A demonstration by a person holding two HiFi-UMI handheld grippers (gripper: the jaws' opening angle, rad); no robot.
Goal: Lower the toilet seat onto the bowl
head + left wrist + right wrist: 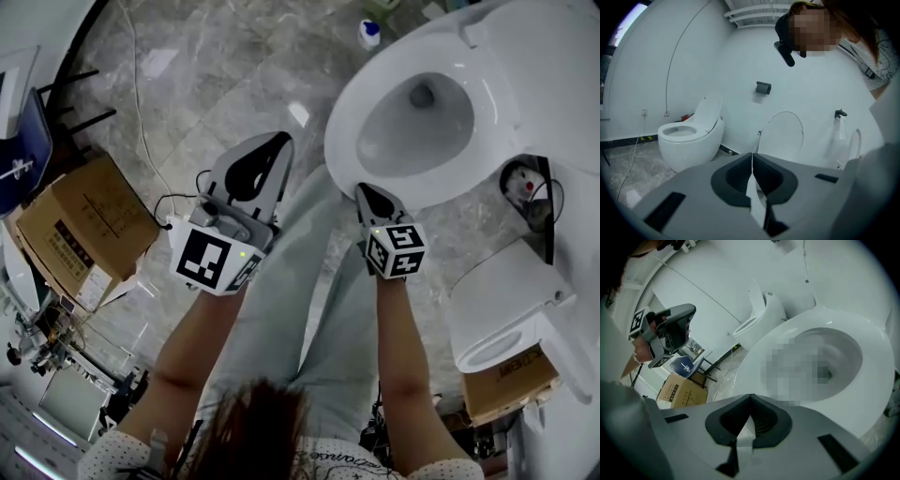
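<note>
A white toilet (441, 103) fills the upper right of the head view, its white ring (342, 141) lying flat round the open bowl (820, 357). A white oval lid (780, 136) stands upright beyond the left jaws. My right gripper (375, 199) is shut and holds nothing, its tips just in front of the near rim; in its own view the right gripper (751, 396) has its jaws pressed together. My left gripper (272, 145) hovers over the floor to the left of the bowl, shut and holding nothing. In its own view the left gripper (752, 154) shows its jaws meeting.
A cardboard box (84, 234) and a floor cable (141, 122) lie at the left. A small bottle (369, 33) stands beyond the bowl. Another white toilet (511, 314) sits at the lower right, and an egg-shaped one (689, 138) farther off. The person's legs are between my arms.
</note>
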